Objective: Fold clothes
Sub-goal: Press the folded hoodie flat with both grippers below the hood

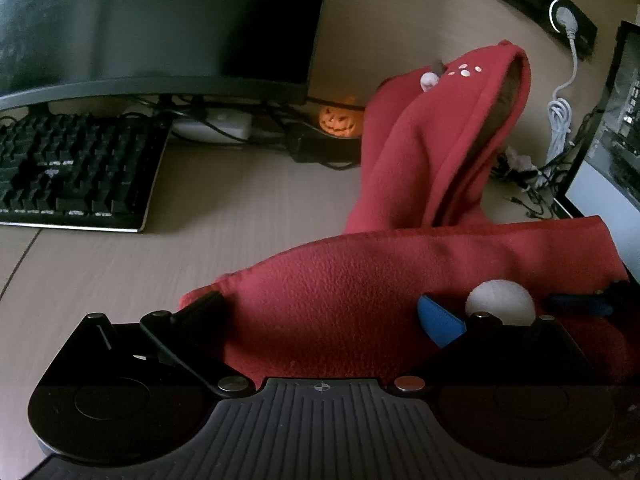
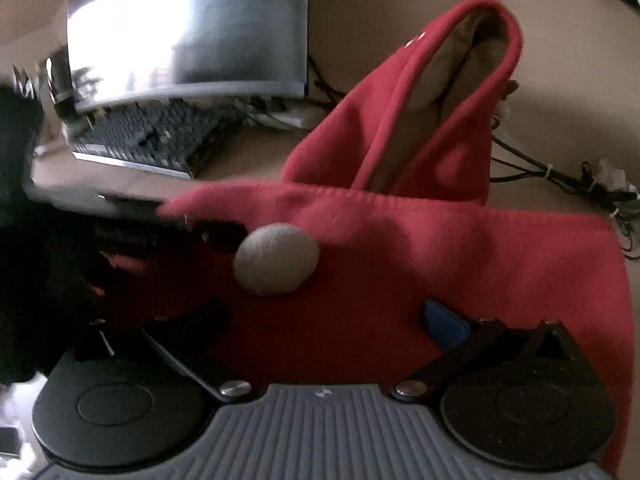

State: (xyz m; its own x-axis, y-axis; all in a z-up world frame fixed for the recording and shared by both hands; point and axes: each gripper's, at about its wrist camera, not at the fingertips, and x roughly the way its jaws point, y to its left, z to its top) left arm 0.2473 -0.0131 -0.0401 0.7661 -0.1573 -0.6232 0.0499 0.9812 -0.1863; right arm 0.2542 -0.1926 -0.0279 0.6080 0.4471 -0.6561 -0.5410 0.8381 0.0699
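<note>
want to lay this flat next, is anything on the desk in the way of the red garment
Nothing visible lies in the way. The bare desk left of the red garment shows only wood. The keyboard sits further left, and the pumpkin and cables lie behind, near the wall. Desk under the cloth is hidden.

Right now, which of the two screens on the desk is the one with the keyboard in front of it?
The big dark monitor on the left, standing over the black keyboard. The other screen, at the right edge, has only tangled cables before it.
</note>
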